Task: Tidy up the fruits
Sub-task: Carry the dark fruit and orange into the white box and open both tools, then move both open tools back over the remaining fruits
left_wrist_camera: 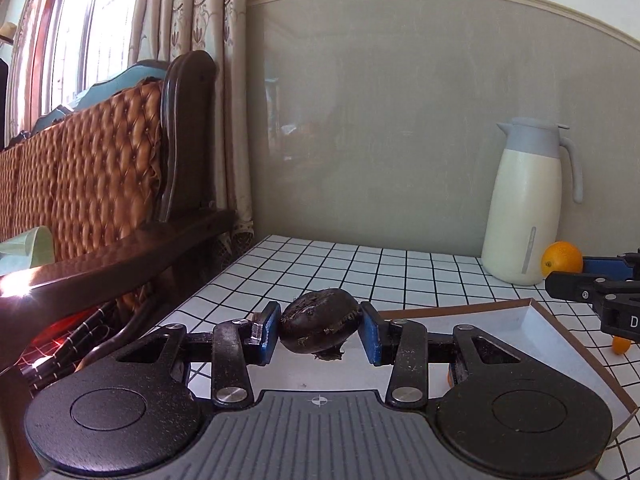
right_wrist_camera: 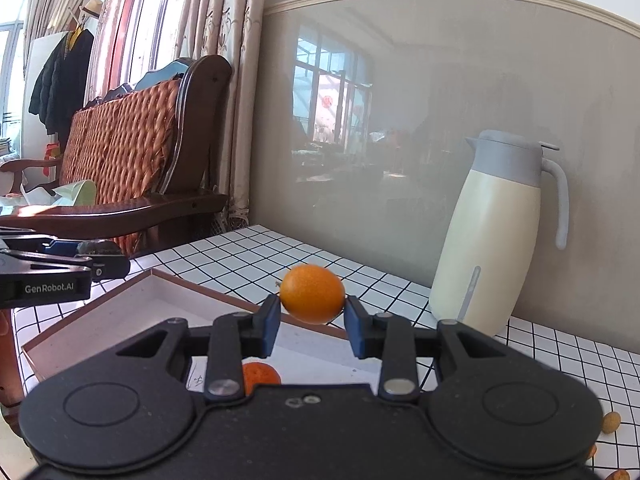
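**Left wrist view: two fruits carried to the tray, both ready to set down**

Left wrist view first, reading left to right. Wooden sofa (left_wrist_camera: 120,168) at the far left, then the checked tabletop (left_wrist_camera: 320,268). At centre, left hand-held gripper (left_wrist_camera: 319,326) clenched on a dark wrinkled fruit (left_wrist_camera: 319,320), blue pads pressing both flanks, a ragged bit of skin hanging beneath. Fruit held in the air over the near left part of the white tray (left_wrist_camera: 500,320). Further right, a cream jug (left_wrist_camera: 524,208) by the wall, an orange (left_wrist_camera: 562,258) just beside its base.

Right wrist view, same order. White tray (right_wrist_camera: 132,312) lower left, one orange fruit (right_wrist_camera: 261,376) already lying in it, partly hidden behind the gripper body. At centre, right hand-held gripper (right_wrist_camera: 313,312) grasping a small oval orange fruit (right_wrist_camera: 312,294) by its ends, clear of the tray floor. Cream jug (right_wrist_camera: 496,232) to the right; a few small fruits (right_wrist_camera: 611,422) loose on the tabletop at the lower right edge.

Advice for the step in hand, placing, as judged from this:

- Lower each fruit until near the tray floor before releasing; round fruit dropped from height likely to roll.
- Keep the dark fruit level and gentle: skin looks torn, flesh probably soft, extra squeeze likely to smear the pads.
- Place apart from the orange fruit already in the tray, away from the low rim.
- Open slowly, then lift straight back to avoid nudging.
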A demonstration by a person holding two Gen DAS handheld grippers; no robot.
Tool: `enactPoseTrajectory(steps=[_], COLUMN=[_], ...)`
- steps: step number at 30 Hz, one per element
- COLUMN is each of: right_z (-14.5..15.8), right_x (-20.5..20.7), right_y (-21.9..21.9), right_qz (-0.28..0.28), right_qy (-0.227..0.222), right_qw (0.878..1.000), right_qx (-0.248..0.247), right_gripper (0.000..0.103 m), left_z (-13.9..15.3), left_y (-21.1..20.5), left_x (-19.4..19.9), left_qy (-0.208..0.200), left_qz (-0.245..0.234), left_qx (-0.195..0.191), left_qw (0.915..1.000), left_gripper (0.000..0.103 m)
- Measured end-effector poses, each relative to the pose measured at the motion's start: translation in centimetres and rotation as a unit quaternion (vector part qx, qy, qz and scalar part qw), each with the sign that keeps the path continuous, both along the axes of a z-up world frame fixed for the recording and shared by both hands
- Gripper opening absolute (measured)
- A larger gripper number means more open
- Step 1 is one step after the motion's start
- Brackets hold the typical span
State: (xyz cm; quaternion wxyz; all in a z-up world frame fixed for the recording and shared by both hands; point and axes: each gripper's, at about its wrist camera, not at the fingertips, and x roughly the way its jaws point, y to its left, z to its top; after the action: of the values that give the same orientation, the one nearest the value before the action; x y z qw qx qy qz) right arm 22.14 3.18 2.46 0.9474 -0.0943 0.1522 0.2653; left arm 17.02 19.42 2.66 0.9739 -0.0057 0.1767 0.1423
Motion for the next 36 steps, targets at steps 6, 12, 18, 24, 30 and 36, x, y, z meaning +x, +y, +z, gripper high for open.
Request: enactPoseTrajectory(steps=[6,12,18,24,30,36], right_z=[-0.6,-1.4,-1.9,-2.2,-2.2,-2.6], right_x=[1.8,3.6,4.7,5.8,6.1,6.1], right_y=[0.1,0.2,0.2,0.6,-0.3,-0.6], right_qz=[-0.006,-0.013,-0.012,-0.012,-0.055,-0.053], right_qy=[0.022,0.051,0.067,0.086,0.063,0.077], right_qw=[1.000,0.999,0.998,0.996,0.996,0.996], right_qx=[-0.005,-0.014,-0.018,-0.033,-0.026,-0.011], right_gripper=[0.026,0.026,0.026,0.042,0.097,0.097], left_z=[-0.6,-1.0,-1.5,-1.7,-1.4,-2.0], left_y=[0.7,2.3,2.7,2.8,3.1,3.2], left_x=[1.2,2.2,3.0,3.7,3.0,3.0], left_qy=[0.015,0.028,0.035,0.040,0.013,0.023], left_qz=[0.001,0.014,0.011,0.008,0.035,0.026], left_qx=[0.000,-0.008,-0.008,-0.011,0.009,0.007], left_qw=[0.9999,0.9995,0.9993,0.9991,0.9992,0.9994], left_gripper=[0.042,0.042,0.042,0.044,0.103,0.103])
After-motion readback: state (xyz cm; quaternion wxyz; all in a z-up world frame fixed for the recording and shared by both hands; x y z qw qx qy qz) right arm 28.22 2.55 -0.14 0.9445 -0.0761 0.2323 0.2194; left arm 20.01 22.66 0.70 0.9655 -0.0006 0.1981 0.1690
